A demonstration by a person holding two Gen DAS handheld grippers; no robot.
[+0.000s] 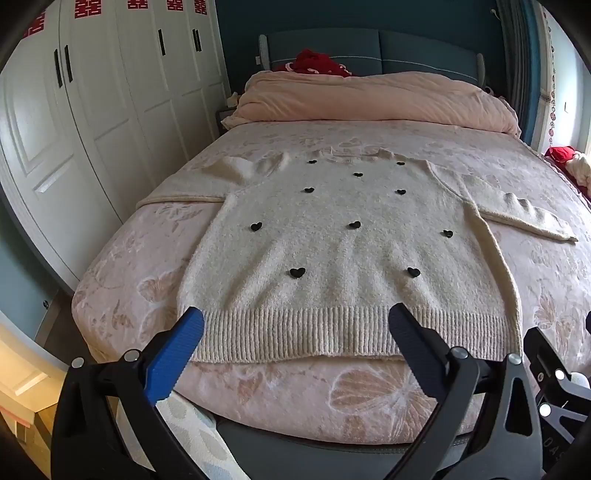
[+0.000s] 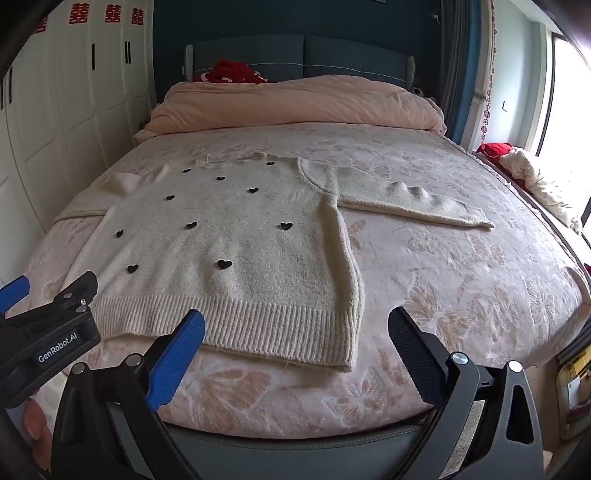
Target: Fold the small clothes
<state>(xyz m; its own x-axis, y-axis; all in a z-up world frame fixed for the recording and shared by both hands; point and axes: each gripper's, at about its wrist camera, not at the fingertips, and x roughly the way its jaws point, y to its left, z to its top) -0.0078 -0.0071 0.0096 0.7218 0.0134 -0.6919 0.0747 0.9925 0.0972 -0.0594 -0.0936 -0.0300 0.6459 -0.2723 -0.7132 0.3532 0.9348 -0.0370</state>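
On the bed (image 1: 207,387) lies one cream sweater (image 1: 343,258), spread flat, front up, its ribbed hem nearest the cameras and both sleeves stretched out to the sides. Eleven small black hearts (image 1: 297,272) dot its front in the left wrist view; the right wrist view shows nine. White wardrobes (image 1: 92,110) stand at far left, with red double-happiness characters (image 2: 78,14) pasted across the door tops. One pink duvet (image 1: 369,99) is bunched at the headboard, a red cloth (image 1: 317,61) behind it.

Two grippers hover near the hem, touching nothing. The left gripper (image 1: 295,326) has its jaws spread wide, empty, over the hem's left half; its body reads "GenRobot.AI" in the right wrist view. The right gripper (image 2: 295,326) is likewise wide apart and empty, over the sweater's right bottom corner.
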